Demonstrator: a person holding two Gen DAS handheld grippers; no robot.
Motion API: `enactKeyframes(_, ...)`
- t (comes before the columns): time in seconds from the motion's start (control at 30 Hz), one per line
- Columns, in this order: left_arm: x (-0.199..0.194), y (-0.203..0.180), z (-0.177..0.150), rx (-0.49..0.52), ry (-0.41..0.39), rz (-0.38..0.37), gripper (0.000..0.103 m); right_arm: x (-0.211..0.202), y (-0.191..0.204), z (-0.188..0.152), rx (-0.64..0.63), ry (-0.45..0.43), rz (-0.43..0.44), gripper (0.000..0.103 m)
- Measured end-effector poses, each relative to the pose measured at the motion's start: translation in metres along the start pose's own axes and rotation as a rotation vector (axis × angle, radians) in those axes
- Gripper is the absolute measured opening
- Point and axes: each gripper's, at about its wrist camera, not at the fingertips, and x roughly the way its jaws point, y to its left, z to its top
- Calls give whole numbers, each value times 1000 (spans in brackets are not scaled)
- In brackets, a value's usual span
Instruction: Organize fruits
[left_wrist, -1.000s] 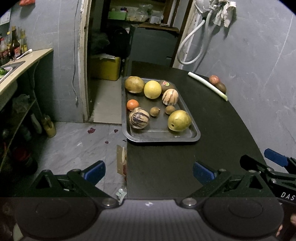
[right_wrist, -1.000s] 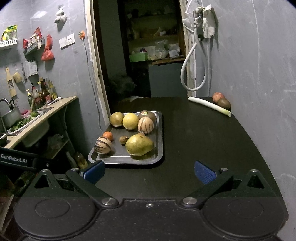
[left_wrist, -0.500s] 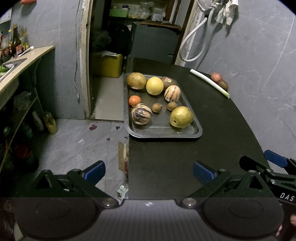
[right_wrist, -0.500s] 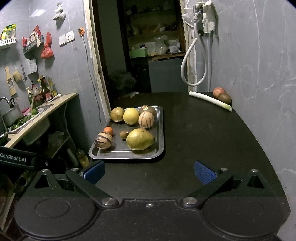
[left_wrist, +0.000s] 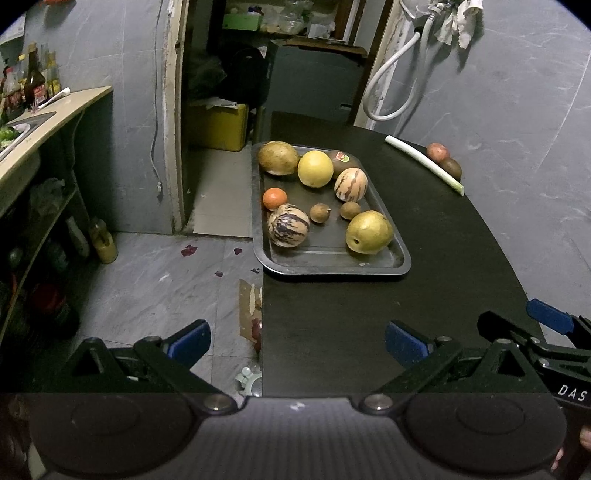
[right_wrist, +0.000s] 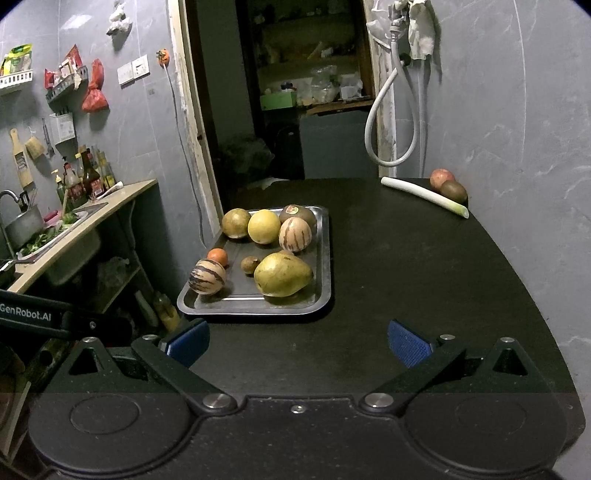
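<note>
A metal tray (left_wrist: 400, 254) sits on the black table (left_wrist: 443, 258), near its left edge; it holds the fruit. A big yellow pear (left_wrist: 368, 232) lies at the near right of the tray; a stripy melon (left_wrist: 288, 225) lies at the near left; a small orange (left_wrist: 274, 198) is just behind it; a round yellow fruit (left_wrist: 315, 168) is at the back. A white leek (left_wrist: 424, 164) and a red apple (left_wrist: 437, 151) lie far off by the wall. The left gripper (left_wrist: 297, 338) has its blue tips wide apart and holds nothing; the right gripper (right_wrist: 298, 341) is spread apart too, empty, well back from the tray.
</note>
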Motion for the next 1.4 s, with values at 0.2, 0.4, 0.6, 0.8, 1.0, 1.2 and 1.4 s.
enactKeyframes(0.2, 3, 0, 1, 0, 6, 1, 102, 2, -1, 1, 2, 7, 0, 102)
enactKeyframes(0.4, 5, -1, 1, 3, 14, 1, 102, 3, -1, 1, 3, 8, 2, 102)
enactKeyframes(0.6, 6, -1, 1, 0, 15, 4, 102, 3, 0, 2, 3, 9, 2, 102)
enactKeyframes(0.8, 6, 0, 1, -3, 19, 6, 102, 3, 0, 2, 4, 10, 1, 102)
enactKeyframes(1.0, 6, 0, 2, -2, 19, 6, 102, 3, 0, 2, 5, 10, 1, 102)
enactKeyframes(1.2, 6, 0, 2, -2, 19, 6, 102, 3, 0, 2, 6, 10, 1, 102)
enactKeyframes(1.4, 6, 0, 2, -2, 20, 6, 102, 4, 1, 2, 5, 12, 2, 102)
